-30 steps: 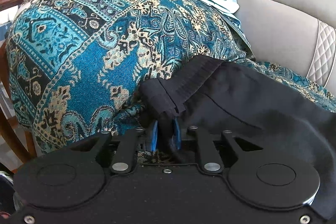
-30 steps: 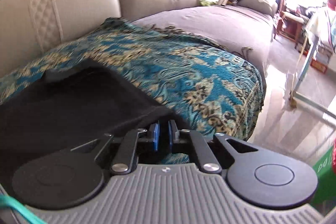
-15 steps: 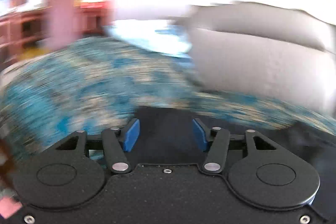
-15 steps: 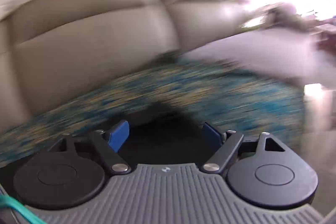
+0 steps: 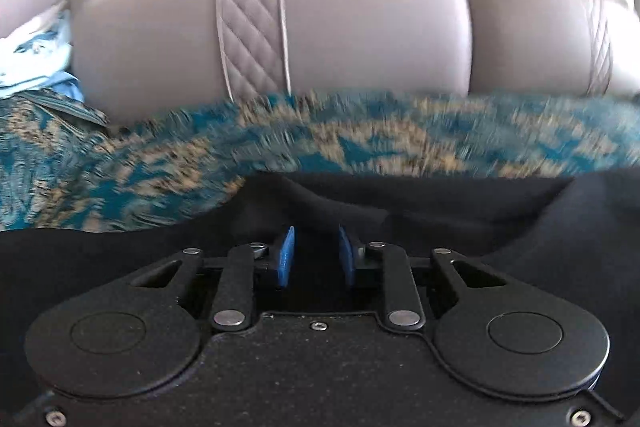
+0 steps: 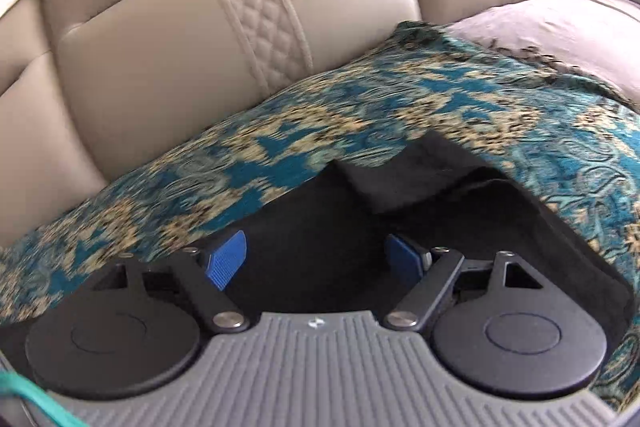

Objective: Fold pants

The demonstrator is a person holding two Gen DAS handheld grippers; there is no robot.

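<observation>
The black pants lie on a teal and gold patterned throw over the sofa seat. In the right wrist view the pants show a folded end toward the right. My left gripper is low over the black cloth, its blue pads a narrow gap apart; whether cloth is pinched between them is hard to tell. My right gripper is open wide above the pants, with nothing between its pads.
The beige leather sofa back rises just behind the throw and also shows in the right wrist view. Light blue cloth lies at the far left. A grey cushion sits to the right.
Both grippers let go of the pants edge, opened, and swung toward the sofa back. The left jaws have since narrowed over the cloth; the right stay wide open.
</observation>
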